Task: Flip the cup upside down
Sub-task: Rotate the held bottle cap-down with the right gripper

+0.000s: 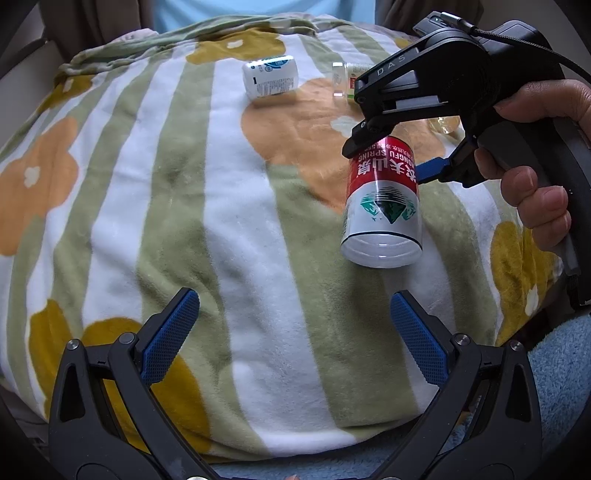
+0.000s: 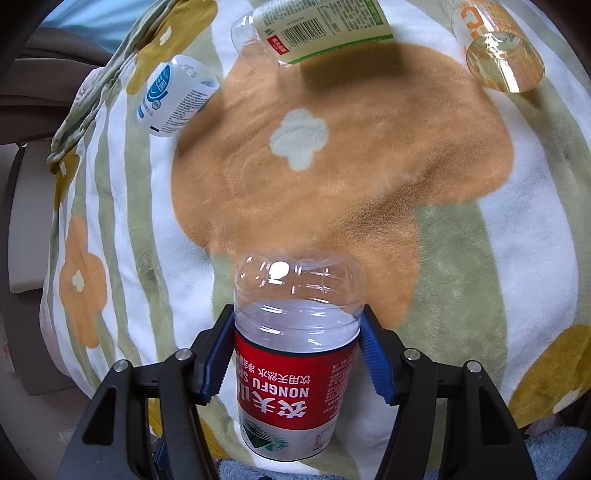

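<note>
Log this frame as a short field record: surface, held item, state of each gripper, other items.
surface: flower-and-stripe blanket
held item: red-label cup cut from a bottle, off the blanket, label upside down
right hand-held gripper: shut on red-label cup
left hand-held gripper: open, empty
other items: blue-label cup, green-label cup, orange-print cup

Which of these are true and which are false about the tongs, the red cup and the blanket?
1. The right tongs squeeze the red cup. True.
2. The left tongs hold a cup too. False: they are open and hold nothing.
3. The red cup stands on the blanket. False: it hangs in the air above it.
4. A white and blue cup sits farther back on the blanket. True.
5. The blanket is plain blue. False: it has green stripes and orange flowers.
</note>
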Demonstrator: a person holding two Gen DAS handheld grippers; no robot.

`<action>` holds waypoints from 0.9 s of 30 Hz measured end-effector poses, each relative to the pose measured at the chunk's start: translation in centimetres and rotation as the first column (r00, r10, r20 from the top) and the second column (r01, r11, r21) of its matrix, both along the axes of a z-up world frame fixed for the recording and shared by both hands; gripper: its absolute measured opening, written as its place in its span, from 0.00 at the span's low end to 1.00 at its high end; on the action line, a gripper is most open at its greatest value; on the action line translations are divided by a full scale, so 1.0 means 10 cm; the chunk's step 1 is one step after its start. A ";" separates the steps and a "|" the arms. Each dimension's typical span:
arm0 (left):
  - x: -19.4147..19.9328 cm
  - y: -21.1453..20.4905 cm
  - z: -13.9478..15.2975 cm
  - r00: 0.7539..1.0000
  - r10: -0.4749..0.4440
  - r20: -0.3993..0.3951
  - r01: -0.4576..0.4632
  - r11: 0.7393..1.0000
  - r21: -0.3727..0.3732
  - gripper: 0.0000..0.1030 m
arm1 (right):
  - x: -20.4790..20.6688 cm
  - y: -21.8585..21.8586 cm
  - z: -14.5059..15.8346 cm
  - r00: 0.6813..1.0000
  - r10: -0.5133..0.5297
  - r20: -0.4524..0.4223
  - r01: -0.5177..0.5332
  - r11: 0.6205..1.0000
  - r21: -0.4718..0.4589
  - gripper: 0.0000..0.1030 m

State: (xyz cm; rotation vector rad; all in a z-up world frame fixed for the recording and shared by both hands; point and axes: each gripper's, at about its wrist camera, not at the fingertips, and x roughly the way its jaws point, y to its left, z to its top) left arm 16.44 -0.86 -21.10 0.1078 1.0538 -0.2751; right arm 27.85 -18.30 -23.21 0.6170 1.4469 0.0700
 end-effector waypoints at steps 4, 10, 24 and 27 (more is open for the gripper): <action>0.00 0.01 0.02 1.000 0.012 0.006 -0.012 1.000 -0.002 1.00 | -0.06 -0.02 0.31 0.982 0.066 0.176 -0.060 0.997 -0.040 0.58; 0.01 0.05 0.04 0.999 0.048 0.001 -0.048 0.998 -0.033 1.00 | -0.30 -0.13 0.59 0.866 0.144 0.478 -0.066 0.982 -0.176 0.58; 0.10 0.04 0.02 0.997 0.077 0.008 -0.077 0.997 -0.017 1.00 | -0.67 0.05 0.33 0.599 0.322 0.733 0.023 0.908 -0.418 0.58; 0.13 0.02 -0.01 0.997 0.074 0.004 -0.074 0.997 -0.018 1.00 | -0.74 0.05 0.31 0.584 0.348 0.733 0.007 0.901 -0.433 0.58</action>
